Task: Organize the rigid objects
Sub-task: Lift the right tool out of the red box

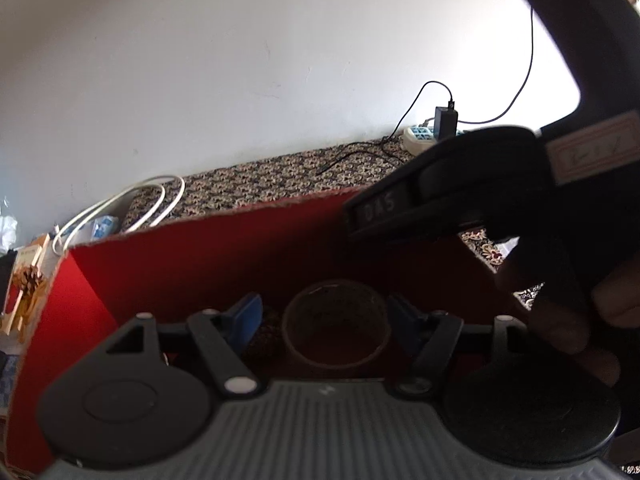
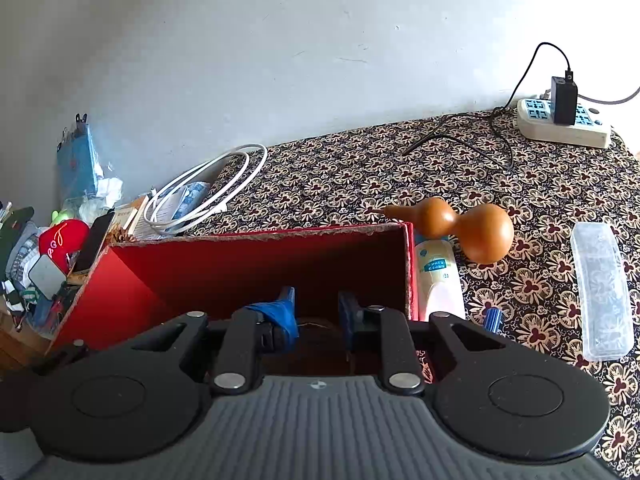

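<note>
Hovering inside a red box (image 1: 224, 256), the left gripper (image 1: 322, 320) spreads open fingers either side of a tape roll (image 1: 336, 326), while the right gripper (image 2: 316, 312) shows fingers nearly closed, apparently empty.

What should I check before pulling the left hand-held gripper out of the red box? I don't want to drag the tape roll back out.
1. Left hand-held gripper jaws spread: ok.
2. Tape roll inside red box: ok.
3. Pads clear of the roll: cannot tell; one finger looks very close.
4. Roll settled on the box floor: cannot tell.
5. Right hand-held gripper clear of the left: cannot tell; it hovers close, over the box.
6. Gourd boxed: not ok, it lies outside.
</note>
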